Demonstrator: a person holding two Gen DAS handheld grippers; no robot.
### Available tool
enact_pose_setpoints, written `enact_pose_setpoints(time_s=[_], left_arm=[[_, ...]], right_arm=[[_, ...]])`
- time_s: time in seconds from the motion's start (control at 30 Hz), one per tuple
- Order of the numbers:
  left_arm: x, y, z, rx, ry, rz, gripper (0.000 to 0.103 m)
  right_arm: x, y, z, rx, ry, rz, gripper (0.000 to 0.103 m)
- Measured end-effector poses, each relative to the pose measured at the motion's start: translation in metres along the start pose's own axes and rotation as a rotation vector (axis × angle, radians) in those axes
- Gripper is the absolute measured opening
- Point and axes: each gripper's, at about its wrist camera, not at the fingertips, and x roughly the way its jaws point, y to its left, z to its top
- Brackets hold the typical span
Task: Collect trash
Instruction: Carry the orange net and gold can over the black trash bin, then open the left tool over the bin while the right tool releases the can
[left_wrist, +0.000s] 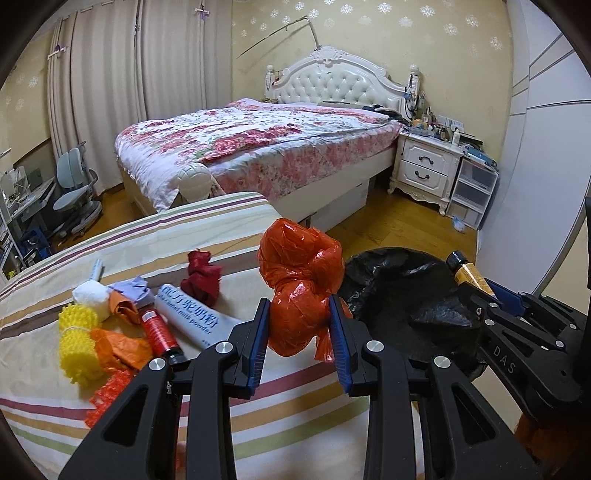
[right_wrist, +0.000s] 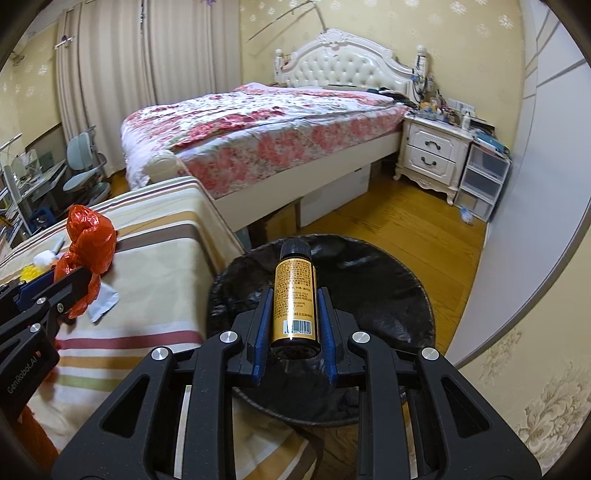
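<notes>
Two grips are full: my left gripper (left_wrist: 300, 325) is clamped on a knotted orange bag (left_wrist: 301, 280) above the striped table (left_wrist: 295, 398), my right gripper (right_wrist: 294, 325) on a gold bottle (right_wrist: 294, 295) over the black-lined bin (right_wrist: 388, 280), whose contents I can't make out.

We're in a home bedroom: a double bed (left_wrist: 258, 147) with a floral quilt and tufted white headboard (left_wrist: 336, 79) fills the middle of the frame. At right stands a cluttered white nightstand (left_wrist: 424, 166); long curtains (left_wrist: 110, 92) hang upper left, above a desk chair (left_wrist: 74, 188) on the wood floor.
</notes>
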Motion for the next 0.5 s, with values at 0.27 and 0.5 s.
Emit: enact_pose_setpoints(time_s=[0.27, 0.5], left_arm=[[0.042, -0.024, 0.013, 0.043, 0.046, -0.009, 0.032], [0.062, -0.043, 0.019, 0.083, 0.062, -0.004, 0.032]], right_arm=[[0.028, -0.024, 0.003, 0.019, 0.031, -0.041, 0.023], [0.042, -0.037, 0.008, 0.039, 0.046, -0.043, 0.023]])
